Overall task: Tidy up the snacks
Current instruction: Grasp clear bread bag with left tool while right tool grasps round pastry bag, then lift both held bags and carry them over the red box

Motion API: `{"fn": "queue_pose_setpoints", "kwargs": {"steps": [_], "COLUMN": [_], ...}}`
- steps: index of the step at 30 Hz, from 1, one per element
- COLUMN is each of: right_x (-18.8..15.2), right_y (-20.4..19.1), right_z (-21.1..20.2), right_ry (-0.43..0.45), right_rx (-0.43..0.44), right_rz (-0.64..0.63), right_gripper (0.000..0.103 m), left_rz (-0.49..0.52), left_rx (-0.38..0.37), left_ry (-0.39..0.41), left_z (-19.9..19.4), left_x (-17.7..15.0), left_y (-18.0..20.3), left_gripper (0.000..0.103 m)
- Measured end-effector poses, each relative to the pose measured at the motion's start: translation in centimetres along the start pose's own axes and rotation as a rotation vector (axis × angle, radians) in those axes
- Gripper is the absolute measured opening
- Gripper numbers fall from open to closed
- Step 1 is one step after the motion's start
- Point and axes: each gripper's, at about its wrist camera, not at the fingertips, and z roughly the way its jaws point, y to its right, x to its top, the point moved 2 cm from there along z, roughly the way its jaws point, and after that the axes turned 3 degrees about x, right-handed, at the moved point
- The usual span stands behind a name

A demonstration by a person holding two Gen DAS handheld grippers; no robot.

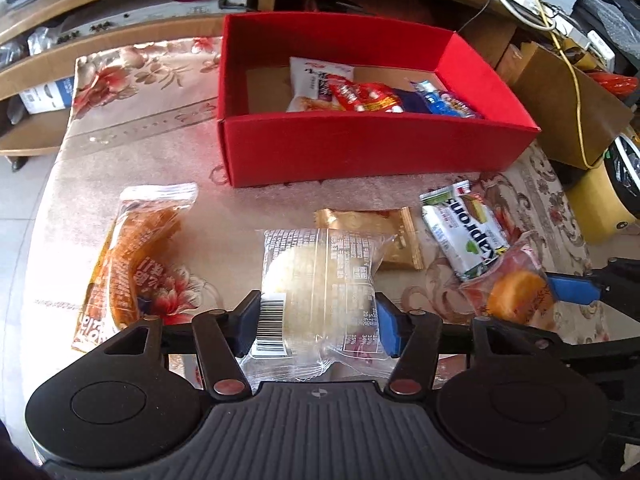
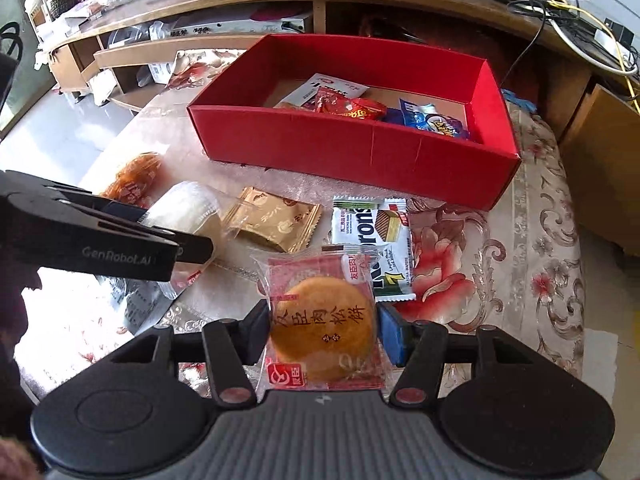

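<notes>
The left tool (image 1: 316, 322) has its two blue-padded fingers pressed against the sides of a clear-wrapped pale round cake (image 1: 320, 280), which sits between them with its barcode label by the left finger; whether the packet is lifted off the bench (image 1: 168, 152) or lying on it cannot be told. The right tool (image 2: 322, 336) pinches a pink-and-clear packet holding a golden round meat-floss pastry (image 2: 322, 320) printed with Chinese characters, the fingers touching both edges of the wrapper. In the left wrist view this same pastry appears at the far right with a blue pad of the right tool against it. On the floral cloth of the bench, a long orange bread in a clear wrapper (image 1: 132, 264) lies to the left of the pale cake, a small gold sachet (image 1: 384, 236) lies just behind the cake and partly under its wrapper, and a green-and-white wafer packet (image 1: 464, 232) lies to the right, its near end touching the pastry's wrapper. Beyond them stands an open red cardboard box (image 1: 360, 152), already holding a white snack bag (image 1: 316, 80), a red wrapped snack (image 1: 364, 98) lying over it, and a blue packet (image 1: 440, 102) toward the right wall. Behind the bench runs a wooden shelf unit (image 2: 400, 4) with yellow and black cables (image 2: 568, 4) on top.
</notes>
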Motion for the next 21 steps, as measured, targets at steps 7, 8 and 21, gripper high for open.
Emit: {"fn": "queue_pose_setpoints", "kwargs": {"steps": [7, 8, 21], "right_x": [0.4, 0.5, 2.6], "right_y": [0.8, 0.9, 2.4], "right_z": [-0.5, -0.5, -1.4], "right_ry": [0.025, 0.029, 0.103], "right_rx": [-0.019, -0.020, -0.041], "right_rz": [0.019, 0.025, 0.087], "right_gripper": [0.049, 0.049, 0.049], "left_rz": [-0.001, -0.001, -0.002], "left_rx": [-0.009, -0.010, -0.036], "left_ry": [0.026, 0.031, 0.083], "left_z": [-0.7, -0.9, -1.7], "left_x": [0.3, 0.4, 1.7], "left_y": [0.6, 0.7, 2.3], "left_gripper": [0.064, 0.064, 0.065]}}
